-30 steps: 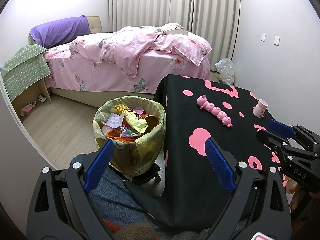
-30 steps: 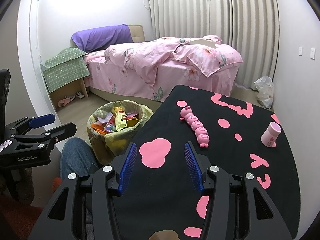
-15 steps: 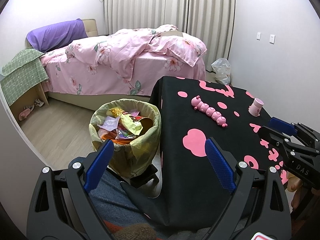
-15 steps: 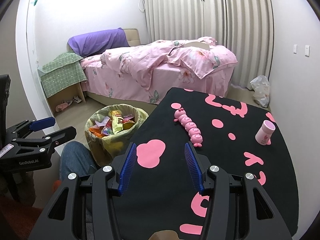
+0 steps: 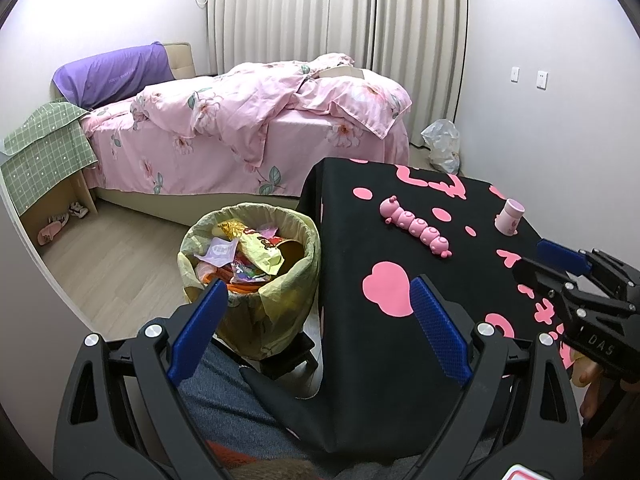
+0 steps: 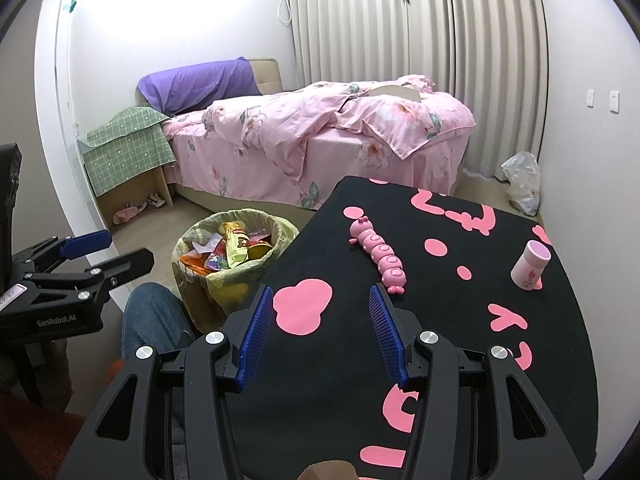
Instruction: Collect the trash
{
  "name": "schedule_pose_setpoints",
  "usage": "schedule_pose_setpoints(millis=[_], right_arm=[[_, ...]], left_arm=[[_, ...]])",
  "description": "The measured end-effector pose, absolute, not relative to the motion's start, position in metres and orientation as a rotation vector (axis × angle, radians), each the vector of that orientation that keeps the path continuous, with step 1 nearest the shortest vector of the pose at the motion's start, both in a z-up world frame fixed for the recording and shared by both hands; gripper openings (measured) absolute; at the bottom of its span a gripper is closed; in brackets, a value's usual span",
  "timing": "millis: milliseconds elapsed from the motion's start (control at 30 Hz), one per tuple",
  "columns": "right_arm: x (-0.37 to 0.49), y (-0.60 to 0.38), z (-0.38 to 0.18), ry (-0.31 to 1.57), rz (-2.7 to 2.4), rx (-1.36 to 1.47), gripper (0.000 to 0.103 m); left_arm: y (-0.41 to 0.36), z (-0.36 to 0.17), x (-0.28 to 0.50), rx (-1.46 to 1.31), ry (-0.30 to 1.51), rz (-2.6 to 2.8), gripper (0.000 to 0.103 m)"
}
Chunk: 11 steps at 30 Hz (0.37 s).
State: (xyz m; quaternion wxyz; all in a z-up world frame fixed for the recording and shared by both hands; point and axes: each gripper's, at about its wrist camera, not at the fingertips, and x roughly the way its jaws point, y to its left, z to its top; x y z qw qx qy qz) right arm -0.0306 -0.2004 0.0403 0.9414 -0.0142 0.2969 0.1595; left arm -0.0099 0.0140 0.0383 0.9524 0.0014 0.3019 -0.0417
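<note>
- We count two grippers: the left gripper [image 5: 316, 312] has its jaws spread wide with nothing between them, hanging over the table's near-left edge beside the bin.
- The right gripper [image 6: 320, 316] has its jaws apart and bare, above the black cloth [image 6: 460, 340].
- One trash bin [image 5: 256, 276] stands upright on the floor, just left of the table, mouth up, lined with a yellowish bag and heaped with wrappers.
- On the cloth we see one pink caterpillar toy [image 6: 380, 256], its long axis running from far-left to near-right, and one pink cup [image 6: 530, 266], upright, well apart.
</note>
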Motion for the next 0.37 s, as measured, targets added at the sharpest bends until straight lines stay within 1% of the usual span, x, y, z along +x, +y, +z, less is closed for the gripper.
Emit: schedule_pose_setpoints(millis=[200, 300, 333, 367], right_arm=[[-0.028, -0.198, 0.038, 0.622, 0.341, -0.037, 0.048], [-0.012, -0.220, 0.036, 0.645, 0.354, 0.011, 0.048], [-0.002, -0.231, 0.031, 0.652, 0.330, 0.014, 0.050], [0.011, -0.243, 0.025, 0.667, 0.291, -0.003, 0.055]], left_arm=[[0.014, 0.039, -0.002, -0.001, 0.640, -0.094, 0.088], [0.004, 0.035, 0.024, 0.001, 0.676, -0.122, 0.088], [-0.004, 0.032, 0.039, 0.003, 0.690, -0.145, 0.088], [-0.011, 0.028, 0.048, 0.008, 0.698, -0.160, 0.088]])
